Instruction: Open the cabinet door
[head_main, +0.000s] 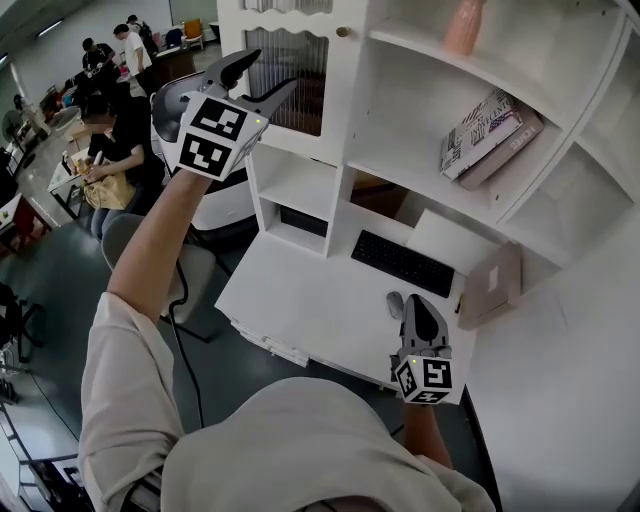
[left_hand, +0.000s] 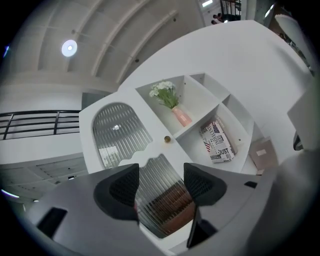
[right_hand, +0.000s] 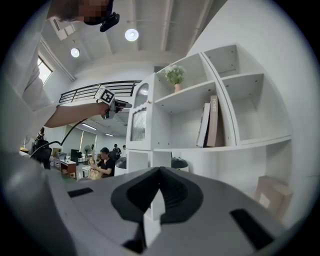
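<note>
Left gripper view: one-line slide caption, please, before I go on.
Left tongs, open and empty, face the closed ribbed-glass cabinet door, its brass knob just above them.

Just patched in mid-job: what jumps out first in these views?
The left tool is held high in front of the white cabinet's ribbed-glass door, jaws wide apart with nothing between them and not on the small round knob. The right tool hangs low over the white desk near the black keyboard, jaws together.
</note>
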